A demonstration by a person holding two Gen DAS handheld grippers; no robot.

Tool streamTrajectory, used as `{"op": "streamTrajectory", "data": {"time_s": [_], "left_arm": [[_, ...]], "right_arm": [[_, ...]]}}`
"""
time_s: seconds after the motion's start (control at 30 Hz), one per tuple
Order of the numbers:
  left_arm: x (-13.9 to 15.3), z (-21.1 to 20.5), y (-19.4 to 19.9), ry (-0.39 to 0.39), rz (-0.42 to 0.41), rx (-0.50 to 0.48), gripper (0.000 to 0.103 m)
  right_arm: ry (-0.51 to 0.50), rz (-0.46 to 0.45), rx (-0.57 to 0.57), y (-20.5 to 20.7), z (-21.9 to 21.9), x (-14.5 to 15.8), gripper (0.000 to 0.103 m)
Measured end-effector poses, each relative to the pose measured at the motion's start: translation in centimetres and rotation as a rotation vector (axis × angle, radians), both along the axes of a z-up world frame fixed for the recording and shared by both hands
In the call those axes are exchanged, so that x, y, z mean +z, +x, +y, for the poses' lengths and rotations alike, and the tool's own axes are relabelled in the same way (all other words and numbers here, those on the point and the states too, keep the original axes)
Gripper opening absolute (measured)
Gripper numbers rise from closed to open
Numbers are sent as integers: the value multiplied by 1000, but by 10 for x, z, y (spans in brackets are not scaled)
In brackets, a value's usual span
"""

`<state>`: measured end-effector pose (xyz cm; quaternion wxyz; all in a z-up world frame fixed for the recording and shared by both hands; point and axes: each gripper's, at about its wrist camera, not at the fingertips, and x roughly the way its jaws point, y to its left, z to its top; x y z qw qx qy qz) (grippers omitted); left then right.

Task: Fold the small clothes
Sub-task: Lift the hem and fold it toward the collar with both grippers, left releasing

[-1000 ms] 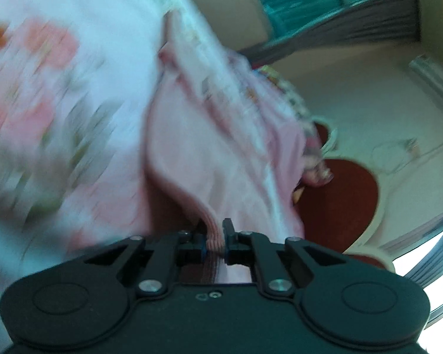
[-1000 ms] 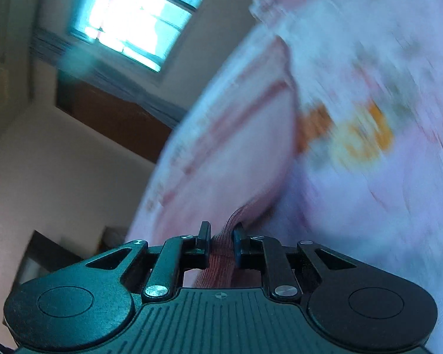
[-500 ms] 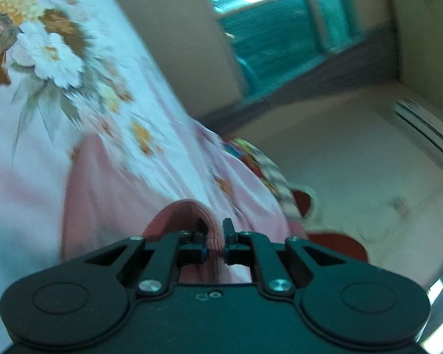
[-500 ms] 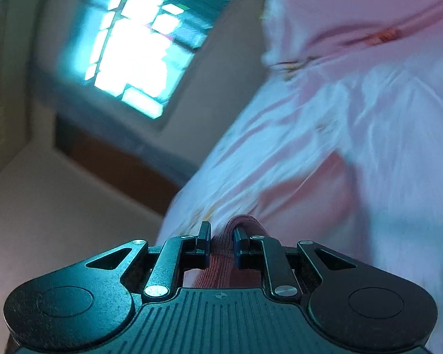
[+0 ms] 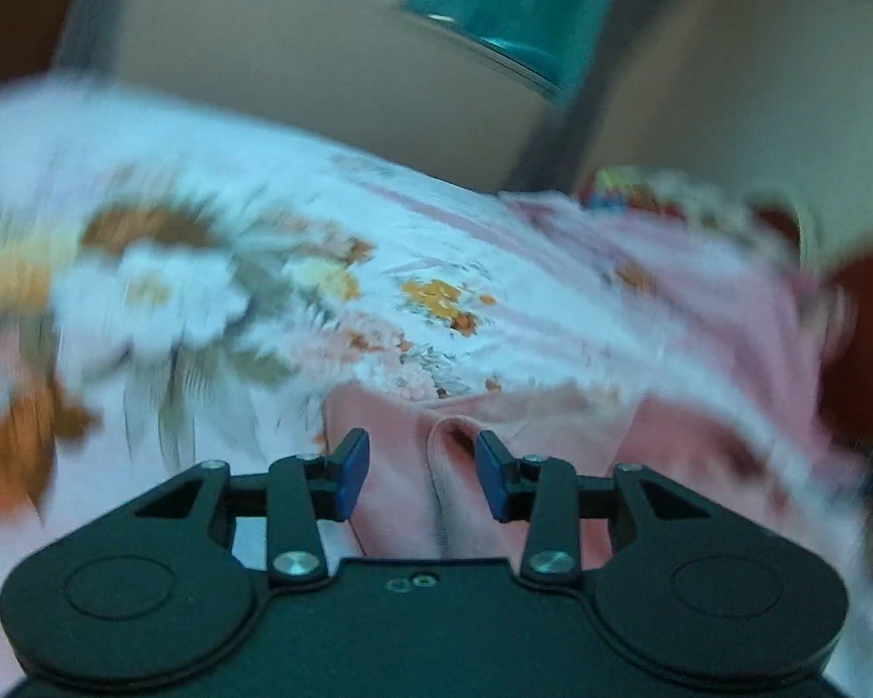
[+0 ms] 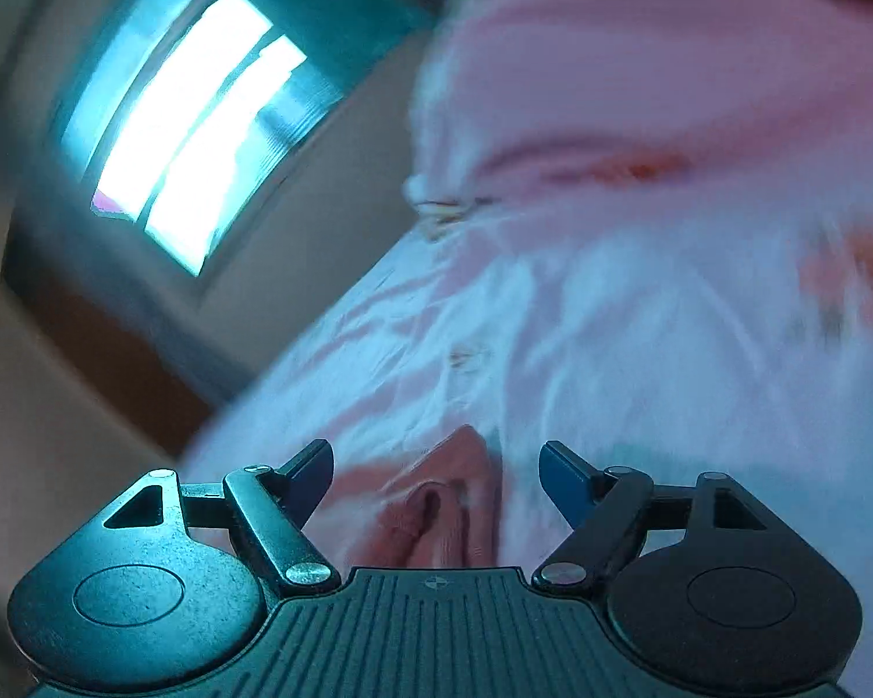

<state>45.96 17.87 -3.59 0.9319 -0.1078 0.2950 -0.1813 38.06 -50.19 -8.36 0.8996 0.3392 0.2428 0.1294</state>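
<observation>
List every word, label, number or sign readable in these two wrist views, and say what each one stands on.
None can be read.
Floral sheet: printed flowers only, no lettering.
Pink garment: plain, no tag showing.
Colourful patch at the far edge of the cloth: too blurred to tell if it carries text.
Right hand-held gripper: only a small crosshair mark on its body, no letters.

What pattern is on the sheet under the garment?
Floral: white and orange flowers on the sheet, best in the left wrist view.
</observation>
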Motion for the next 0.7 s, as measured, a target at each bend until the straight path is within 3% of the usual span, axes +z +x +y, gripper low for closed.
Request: {"op": "streamTrajectory", "data": {"time_s": [0.1, 0.2, 0.3, 0.37, 0.43, 0.57, 0.7], "left_arm": [[1, -16, 7, 120, 11, -72, 37], [-2, -33, 13, 221, 8, -97, 37], [-12, -53, 18, 409, -2, -143, 38], [-16, -68, 20, 523, -43, -190, 39], [-18, -79, 26, 575, -68, -207, 42], [-20, -84, 50, 515, -67, -170, 48], [-22, -61, 83, 250, 12, -18, 49]], "right_arm": [[-268, -5, 118, 3, 36, 12, 61], [-393, 1, 160, -6, 56, 5, 61], [-555, -10, 220, -8, 73, -5, 61], [-660, -58, 244, -8, 87, -8, 61], [-747, -91, 270, -2, 99, -15, 61], [-801, -104, 328, 21, 115, -21, 61], [-552, -35, 172, 57, 87, -12, 61]]}}
